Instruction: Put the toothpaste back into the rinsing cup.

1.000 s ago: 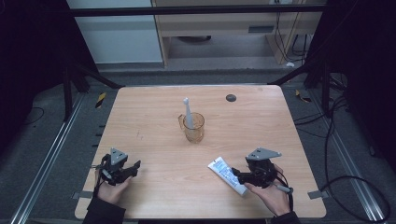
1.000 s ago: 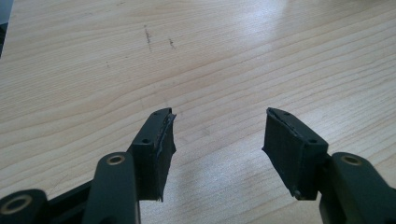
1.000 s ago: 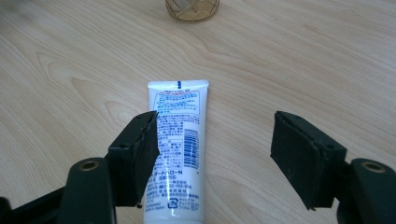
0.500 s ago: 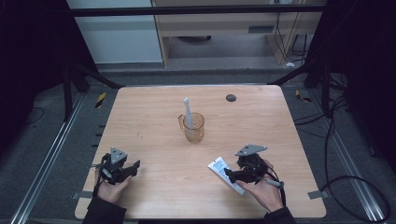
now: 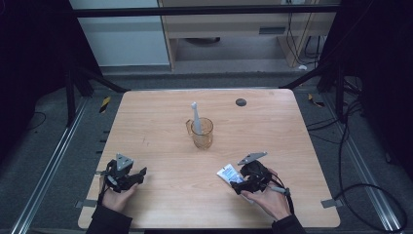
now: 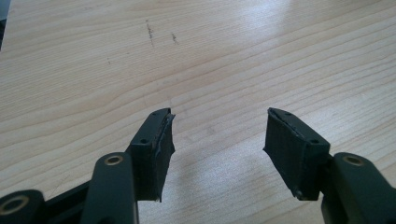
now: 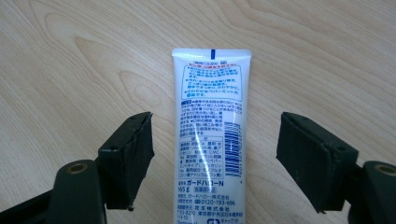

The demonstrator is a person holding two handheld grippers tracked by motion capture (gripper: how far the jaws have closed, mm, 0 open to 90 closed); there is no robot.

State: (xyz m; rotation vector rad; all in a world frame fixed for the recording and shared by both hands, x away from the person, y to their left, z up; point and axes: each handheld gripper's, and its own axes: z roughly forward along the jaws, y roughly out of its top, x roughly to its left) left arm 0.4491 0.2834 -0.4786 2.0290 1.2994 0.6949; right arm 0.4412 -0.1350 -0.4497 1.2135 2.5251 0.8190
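A white toothpaste tube (image 5: 227, 172) with blue and red print lies flat on the wooden table (image 5: 160, 146) near its front right. My right gripper (image 5: 238, 185) is low over the tube. In the right gripper view the tube (image 7: 210, 154) runs lengthwise between the jaws of my right gripper (image 7: 217, 121). They have just been opening, stand wide apart, and do not touch it. My left gripper (image 5: 139, 174) rests at the front left, open over bare wood (image 6: 220, 115). An amber cup (image 5: 202, 134) in mid-table holds an upright white toothbrush (image 5: 195, 114).
A small dark round spot (image 5: 240, 102) marks the table's far side. The table's front edge runs just below both hands. Metal rails flank the table and cables (image 5: 360, 190) lie on the floor at the right. Shelving stands behind.
My right gripper has moved left, coming over the toothpaste tube and covering more of it. The left gripper, cup and toothbrush have stayed put.
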